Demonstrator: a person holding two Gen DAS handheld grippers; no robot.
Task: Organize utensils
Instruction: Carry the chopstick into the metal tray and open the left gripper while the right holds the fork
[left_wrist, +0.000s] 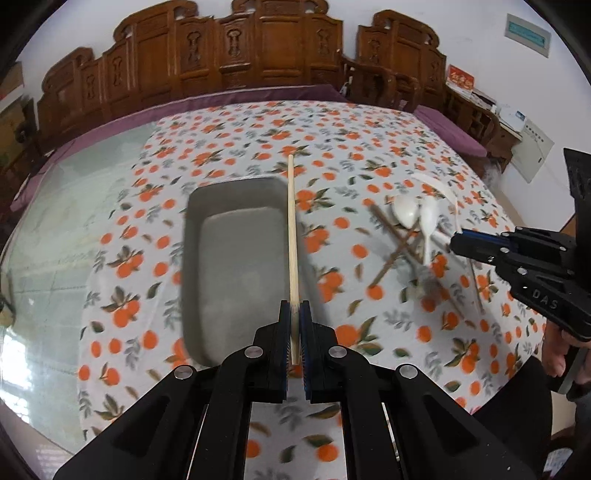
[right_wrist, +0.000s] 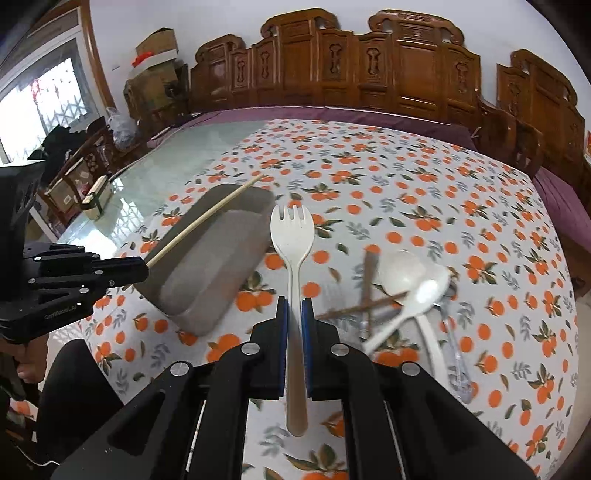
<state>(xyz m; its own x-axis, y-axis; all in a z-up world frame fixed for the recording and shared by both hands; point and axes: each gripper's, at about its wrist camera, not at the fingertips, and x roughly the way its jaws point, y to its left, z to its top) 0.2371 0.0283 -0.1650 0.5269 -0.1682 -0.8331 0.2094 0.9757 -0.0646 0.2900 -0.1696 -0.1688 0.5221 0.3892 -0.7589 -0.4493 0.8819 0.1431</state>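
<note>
My left gripper (left_wrist: 294, 310) is shut on a pale wooden chopstick (left_wrist: 291, 229) and holds it above the right side of the grey tray (left_wrist: 236, 199). My right gripper (right_wrist: 294, 306) is shut on a white plastic fork (right_wrist: 293, 236), held above the cloth just right of the grey tray (right_wrist: 210, 273). A pile of white spoons (right_wrist: 406, 280), dark chopsticks (right_wrist: 367, 280) and a clear utensil (right_wrist: 456, 354) lies on the cloth to the right. The left gripper (right_wrist: 144, 267) and its chopstick (right_wrist: 207, 218) show in the right wrist view. The right gripper (left_wrist: 456, 243) shows in the left wrist view near the spoons (left_wrist: 406, 214).
An orange-print tablecloth (left_wrist: 369, 147) covers part of a glass-topped table (left_wrist: 55, 221). Carved wooden chairs (right_wrist: 369, 74) line the far edge. A small lidded box (right_wrist: 98, 192) stands on the glass at the left.
</note>
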